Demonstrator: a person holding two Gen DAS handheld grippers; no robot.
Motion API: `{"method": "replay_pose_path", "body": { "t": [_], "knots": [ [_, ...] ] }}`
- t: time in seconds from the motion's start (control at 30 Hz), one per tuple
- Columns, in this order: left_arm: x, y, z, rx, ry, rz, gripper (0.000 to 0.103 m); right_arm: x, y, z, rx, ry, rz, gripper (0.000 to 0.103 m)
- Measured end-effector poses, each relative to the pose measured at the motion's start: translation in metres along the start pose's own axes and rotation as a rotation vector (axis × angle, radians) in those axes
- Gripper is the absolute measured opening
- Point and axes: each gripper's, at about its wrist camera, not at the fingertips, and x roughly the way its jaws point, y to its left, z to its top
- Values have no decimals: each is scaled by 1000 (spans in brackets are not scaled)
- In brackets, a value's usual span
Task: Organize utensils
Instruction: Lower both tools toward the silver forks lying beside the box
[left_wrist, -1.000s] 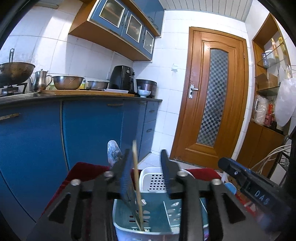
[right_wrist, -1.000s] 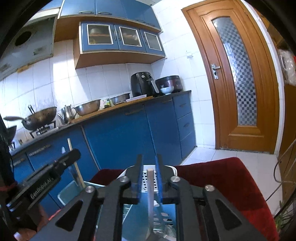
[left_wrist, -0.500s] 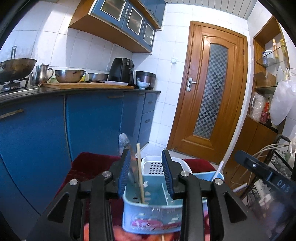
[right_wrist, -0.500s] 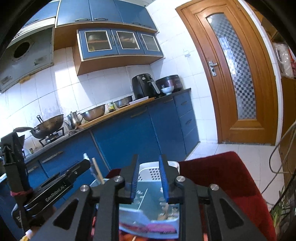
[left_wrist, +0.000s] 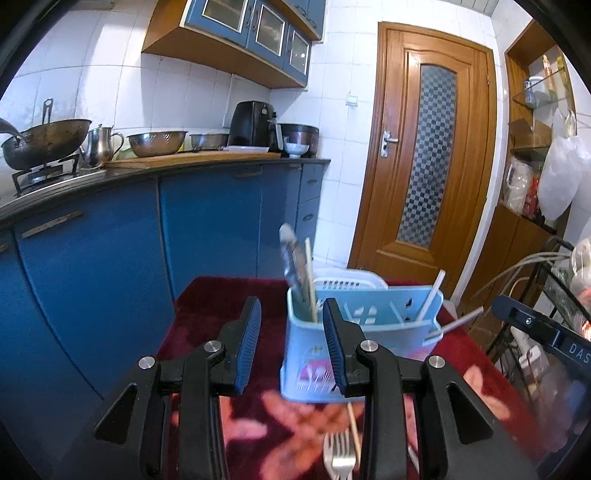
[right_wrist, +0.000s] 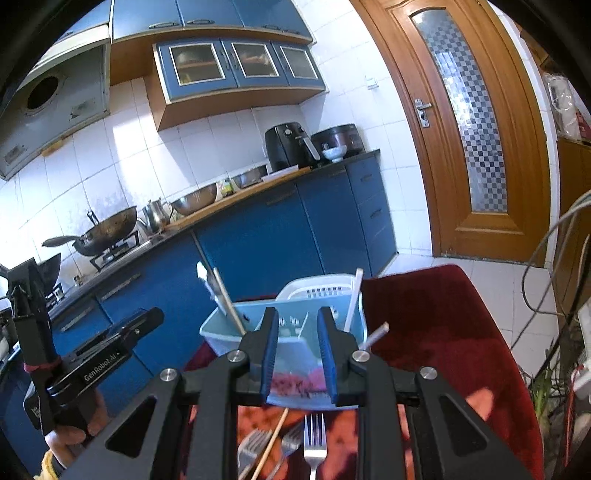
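My left claw (left_wrist: 291, 347) hangs over the near left part of the table (left_wrist: 207, 302), jaws part open, nothing between the pads; the caddy's left corner shows through the gap but sits beyond the tips. Table wears a dark red cloth with a flower print. Caddy (left_wrist: 369, 325), pale blue, slotted, stands upright mid-table, a white basket (left_wrist: 347, 283) just behind it. In the caddy's left compartment: a spoon (left_wrist: 290, 254) and a wooden chopstick (left_wrist: 310, 280), both leaning up out of the rim. In its right end: two white sticks (left_wrist: 434, 291), one upright-tilted, one poking out low past the right wall. On the cloth in front of the caddy lie forks (right_wrist: 314, 439) and another chopstick (right_wrist: 273, 443), loose, not yet in the caddy; in the left view one fork (left_wrist: 341, 454) shows at the bottom edge. My right claw (right_wrist: 297, 352) points at the caddy's front wall, jaws narrow but apart, empty; whether the tips touch the wall I cannot tell. In the right view my left tool shows at far left, a hand (right_wrist: 70, 432) wrapped on its grip. Beyond the table: blue cabinets (left_wrist: 110, 258), wok (left_wrist: 48, 142) on the stove, wooden door (left_wrist: 432, 155) at right.
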Motion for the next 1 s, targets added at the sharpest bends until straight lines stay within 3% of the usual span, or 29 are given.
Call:
{"method": "replay_pose_path", "body": {
  "t": [0.4,1.0],
  "knots": [
    [-16,13,-48,-11,138,7,35,-13,5,-47,-15,125,-32,27],
    [33,9,-106,-59,407,-69,35,5,-26,-107,36,304,-93,32]
  ]
}}
